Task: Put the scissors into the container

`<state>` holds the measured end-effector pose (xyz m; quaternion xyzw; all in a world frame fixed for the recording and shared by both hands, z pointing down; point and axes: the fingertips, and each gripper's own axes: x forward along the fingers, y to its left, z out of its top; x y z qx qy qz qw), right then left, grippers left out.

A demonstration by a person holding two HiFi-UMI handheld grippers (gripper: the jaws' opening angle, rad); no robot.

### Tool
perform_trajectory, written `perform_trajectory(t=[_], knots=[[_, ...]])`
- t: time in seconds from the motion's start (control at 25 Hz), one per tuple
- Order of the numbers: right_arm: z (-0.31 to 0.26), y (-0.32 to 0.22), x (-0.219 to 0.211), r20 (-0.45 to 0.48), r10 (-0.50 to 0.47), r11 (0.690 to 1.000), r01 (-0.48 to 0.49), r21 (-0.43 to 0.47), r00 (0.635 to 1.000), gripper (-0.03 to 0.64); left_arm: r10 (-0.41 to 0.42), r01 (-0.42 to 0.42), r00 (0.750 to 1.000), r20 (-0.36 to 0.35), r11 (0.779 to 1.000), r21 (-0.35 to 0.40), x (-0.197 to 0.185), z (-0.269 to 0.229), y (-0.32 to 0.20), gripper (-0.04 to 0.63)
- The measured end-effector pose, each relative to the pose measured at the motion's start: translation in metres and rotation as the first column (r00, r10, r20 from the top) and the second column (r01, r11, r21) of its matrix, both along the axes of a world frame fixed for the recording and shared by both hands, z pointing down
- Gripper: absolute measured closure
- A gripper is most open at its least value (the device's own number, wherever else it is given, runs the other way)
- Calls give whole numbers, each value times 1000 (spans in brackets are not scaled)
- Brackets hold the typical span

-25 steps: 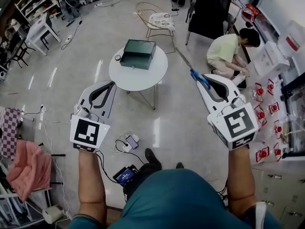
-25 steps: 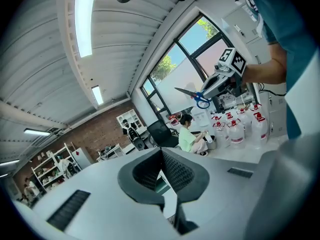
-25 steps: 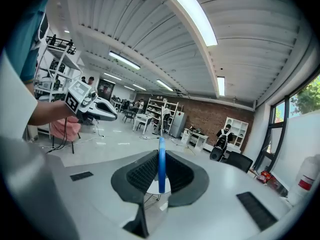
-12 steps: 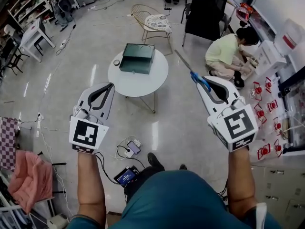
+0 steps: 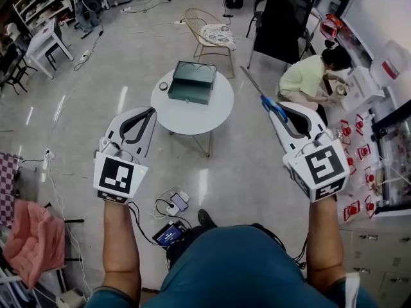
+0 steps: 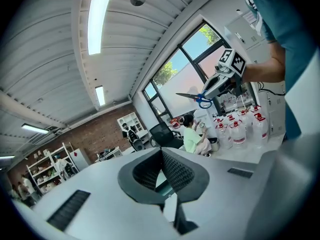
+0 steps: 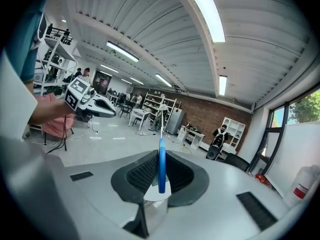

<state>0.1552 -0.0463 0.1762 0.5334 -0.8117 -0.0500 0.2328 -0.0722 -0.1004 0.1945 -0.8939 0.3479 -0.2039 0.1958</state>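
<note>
Scissors [image 5: 263,98] are sitting clamped in R gripper [image 5: 277,110], which is pinching the blue handle edge-on btw its pads. Blades are sticking out past the jaw tips and pointing up-frame, w/ the points hanging over bare floor just right of the round white table [image 5: 192,122]. L gripper [image 5: 151,111] is carrying nothing, its jaws lying together at the tips. Both grippers are being held out in front of the person, well apart, level w/ each other in head view, marker cubes facing the camera.

Container [image 5: 192,82], a dark green box, is resting on the tabletop toward its far side, w/ a small round item [image 5: 163,86] lying just beside its left end. Scissors are hanging well apart from the container, off to its right, not over it.

Another person in a pale yellow top [image 5: 302,76] is crouching on the floor at right, near rows of red-capped jugs [image 5: 361,151]. Black chair [image 5: 279,21] & wicker chair [image 5: 209,27] are standing beyond the table.
</note>
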Motion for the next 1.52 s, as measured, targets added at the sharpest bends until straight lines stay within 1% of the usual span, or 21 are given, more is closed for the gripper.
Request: perform_trajectory(t=[0.32, 0.48, 0.56, 0.72, 1.0, 1.2, 1.36, 1.52], knots=[[-5, -30, -62, -19, -64, 998, 64, 11, 998, 563, -53, 53, 998, -22, 999, 11, -60, -1, -13, 578], [-3, -57, -83, -15, -104, 994, 104, 15, 994, 563, -90, 90, 996, -25, 996, 25, -86, -3, -23, 578], [1, -74, -92, -10, -128, 992, 128, 13, 992, 563, -126, 126, 992, -16, 992, 18, -101, 1, -30, 578], [8, -118, -106, 6, -185, 983, 185, 4, 983, 563, -211, 211, 977, 8, 978, 3, -127, 7, -53, 578], [19, -204, -122, 30, -286, 958, 287, -19, 958, 563, -308, 308, 951, 32, 951, -13, -141, 9, -104, 578], [29, -254, -117, 33, -343, 938, 344, -39, 939, 563, -351, 352, 936, 39, 936, -21, -129, 14, -142, 578], [39, -282, -112, 41, -375, 925, 377, -53, 926, 563, -373, 375, 926, 63, 926, -31, -121, 22, -163, 578], [48, -308, -111, 47, -397, 914, 399, -74, 917, 563, -388, 391, 919, 67, 919, -43, -118, 25, -183, 578]])
